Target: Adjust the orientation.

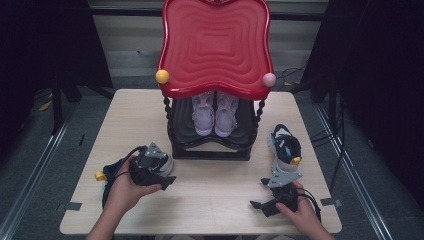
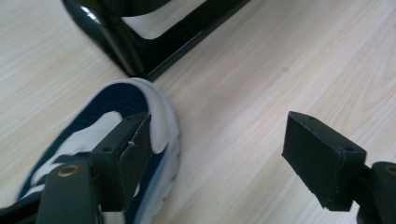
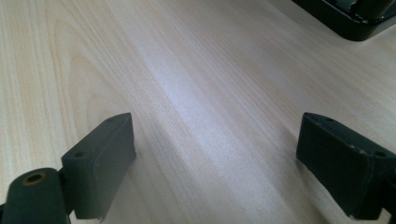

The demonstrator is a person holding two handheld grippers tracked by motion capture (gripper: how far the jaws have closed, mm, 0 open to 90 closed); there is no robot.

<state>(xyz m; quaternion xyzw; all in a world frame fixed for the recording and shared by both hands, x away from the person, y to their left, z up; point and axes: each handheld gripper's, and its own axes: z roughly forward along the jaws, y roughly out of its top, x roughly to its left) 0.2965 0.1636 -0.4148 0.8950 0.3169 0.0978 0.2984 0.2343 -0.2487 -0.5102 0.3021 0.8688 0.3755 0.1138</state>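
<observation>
Leftmost, blue-and-white shoe [image 1: 107,175] lying on the counter [image 1: 210,200], mostly behind and under the left tool [image 1: 167,181], yellow tab poking out at the far-left end. Seen along that tool's jaws in the left gripper view: shoe [image 2: 140,112] beneath the left-hand jaw, toe rim just beside the black foot of the rack [image 2: 135,51]; jaws spread wide, nothing pinched between them, right-hand jaw over bare wood. Probably mid-approach for a pickup, so best to shift sideways until the shoe's side wall sits squarely between both pads, then lower and close on the firm rim rather than the soft padding. Just ahead of the tool, black rack [image 1: 210,145] with a pale pair of sandals [image 1: 214,116] on its low shelf under a red tray [image 1: 215,45]; space beside them looks tight, so keep the shoe level and toe-first on entry. Further right, second matching shoe [image 1: 285,147] standing just beyond the right tool [image 1: 259,194]. That tool [image 3: 215,158] released too, jaws parted over empty counter, resting low.
</observation>
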